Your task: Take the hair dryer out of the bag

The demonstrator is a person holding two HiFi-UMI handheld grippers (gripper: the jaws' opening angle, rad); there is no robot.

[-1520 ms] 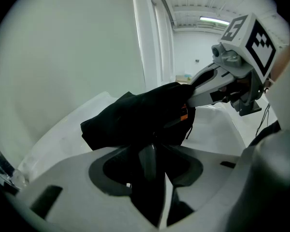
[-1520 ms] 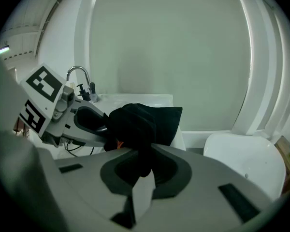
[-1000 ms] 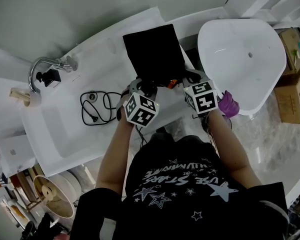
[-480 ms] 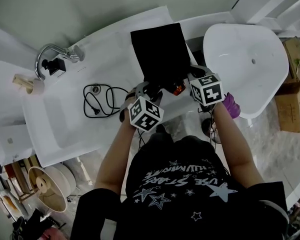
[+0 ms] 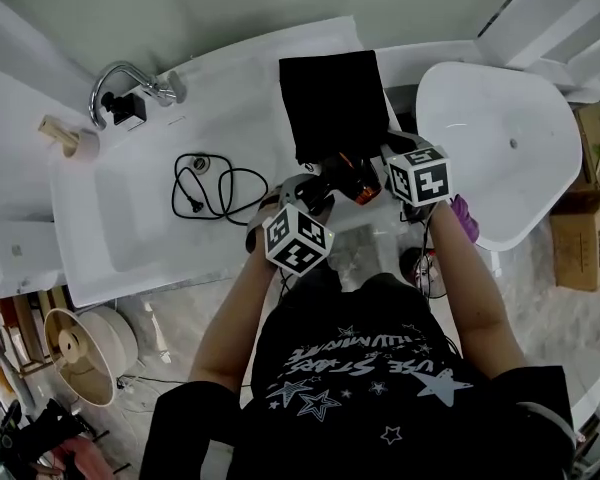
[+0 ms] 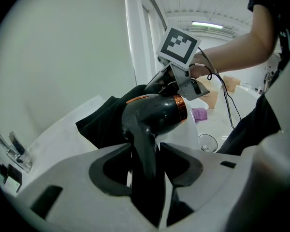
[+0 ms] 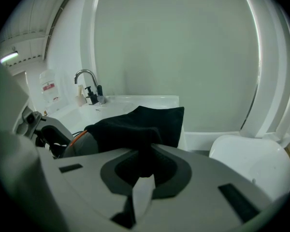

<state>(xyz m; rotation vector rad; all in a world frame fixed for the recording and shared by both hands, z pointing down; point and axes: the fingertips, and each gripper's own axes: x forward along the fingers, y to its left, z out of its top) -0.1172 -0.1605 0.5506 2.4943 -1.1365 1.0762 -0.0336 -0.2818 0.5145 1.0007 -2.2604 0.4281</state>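
My left gripper [image 6: 146, 166] is clamped on the handle of the hair dryer [image 6: 154, 111] — its body sits at the mouth of the black bag [image 5: 333, 103] — while my right gripper [image 7: 142, 170] is closed, pinching the bag's fabric edge.

Head cam looks steeply down onto the white surface [image 5: 230, 78]. Cams on the left claw [image 6: 145, 151] and right claw [image 7: 144, 166] sit tight behind their jaws, looking low across it. All three catch the black bag [image 5: 332, 103].
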